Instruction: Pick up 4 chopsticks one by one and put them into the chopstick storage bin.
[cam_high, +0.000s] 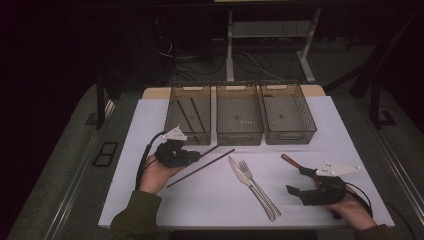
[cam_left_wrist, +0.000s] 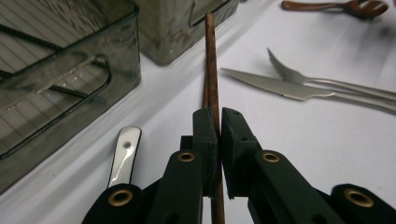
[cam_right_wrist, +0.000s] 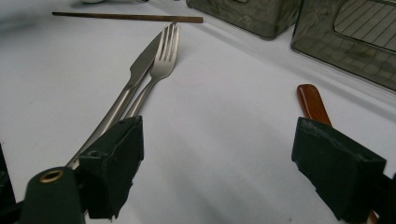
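On white worktop (cam_high: 200, 200), in front of three mesh bins (cam_high: 239, 120): left hand-held gripper (cam_left_wrist: 218, 122) clamped tight on brown chopstick (cam_left_wrist: 210, 60), stick pointing toward the bins. Second chopstick (cam_high: 200, 168) flat beside it. Right hand-held gripper (cam_right_wrist: 217, 154) gaping wide, holding nothing, between knife (cam_right_wrist: 140, 70)/fork (cam_right_wrist: 163, 65) and wooden-handled utensil (cam_right_wrist: 312, 101).

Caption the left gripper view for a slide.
Left gripper shut on a chopstick beside a bin, with knife and fork lying beyond.
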